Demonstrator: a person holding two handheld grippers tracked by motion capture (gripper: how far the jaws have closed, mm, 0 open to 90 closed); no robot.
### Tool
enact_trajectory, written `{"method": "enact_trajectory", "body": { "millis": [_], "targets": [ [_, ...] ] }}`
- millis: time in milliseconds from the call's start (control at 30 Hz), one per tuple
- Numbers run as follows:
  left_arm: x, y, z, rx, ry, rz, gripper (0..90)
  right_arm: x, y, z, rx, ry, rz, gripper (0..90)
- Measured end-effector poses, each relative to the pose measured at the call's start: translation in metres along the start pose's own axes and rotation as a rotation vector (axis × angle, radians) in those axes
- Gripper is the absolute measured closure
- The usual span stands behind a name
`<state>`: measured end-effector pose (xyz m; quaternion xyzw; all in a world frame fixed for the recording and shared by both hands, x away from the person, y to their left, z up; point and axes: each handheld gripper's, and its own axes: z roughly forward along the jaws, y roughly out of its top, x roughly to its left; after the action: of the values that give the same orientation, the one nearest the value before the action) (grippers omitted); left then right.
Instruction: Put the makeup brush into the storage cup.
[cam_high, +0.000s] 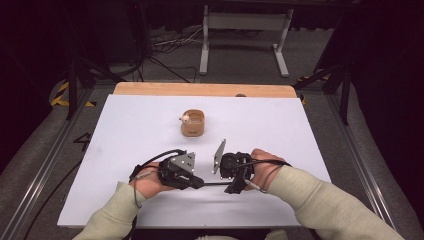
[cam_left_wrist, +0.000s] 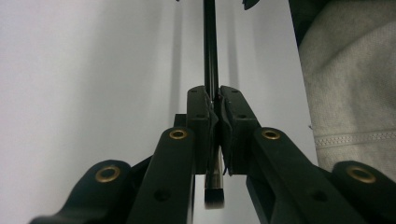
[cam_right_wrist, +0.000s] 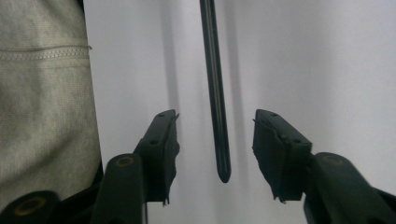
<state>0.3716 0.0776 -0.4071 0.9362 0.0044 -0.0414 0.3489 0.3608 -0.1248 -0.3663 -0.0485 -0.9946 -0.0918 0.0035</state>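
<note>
Left tool (cam_left_wrist: 215, 119) pinches a thin black rod (cam_left_wrist: 210, 51) low at frame centre above the white surface (cam_high: 125, 125); its tapered tip sits between the right tool's (cam_right_wrist: 215, 135) spread jaws, untouched, small wooden cup (cam_high: 193, 123) well beyond

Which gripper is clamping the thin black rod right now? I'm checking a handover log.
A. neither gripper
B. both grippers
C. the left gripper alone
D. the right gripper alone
C: the left gripper has its jaws shut on the thin black rod, while the right gripper stands with open jaws either side of the rod's tip, not touching it.
</note>
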Motion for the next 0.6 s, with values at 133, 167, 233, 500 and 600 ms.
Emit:
{"method": "enact_trajectory", "body": {
  "millis": [133, 167, 233, 500, 600],
  "targets": [
    [-0.0008, 0.0002, 0.0008, 0.003, -0.005, -0.010, 83.3, 0.0011, 0.0027, 0.0020, 0.019, 0.001, -0.021, 55.4],
    [-0.0009, 0.0004, 0.0010, 0.004, -0.003, -0.010, 83.3, 0.0019, 0.0035, 0.0027, 0.029, 0.003, -0.021, 56.6],
    [-0.0008, 0.0009, 0.0019, 0.004, -0.006, -0.007, 83.3, 0.0020, 0.0054, 0.0042, 0.045, -0.002, -0.038, 60.2],
    [-0.0016, 0.0017, 0.0032, 0.012, -0.006, -0.011, 83.3, 0.0032, 0.0082, 0.0059, 0.060, -0.007, -0.064, 68.8],
    [-0.0018, 0.0019, 0.0029, 0.012, -0.009, -0.010, 83.3, 0.0039, 0.0092, 0.0070, 0.069, -0.004, -0.070, 75.2]
  ]
}}
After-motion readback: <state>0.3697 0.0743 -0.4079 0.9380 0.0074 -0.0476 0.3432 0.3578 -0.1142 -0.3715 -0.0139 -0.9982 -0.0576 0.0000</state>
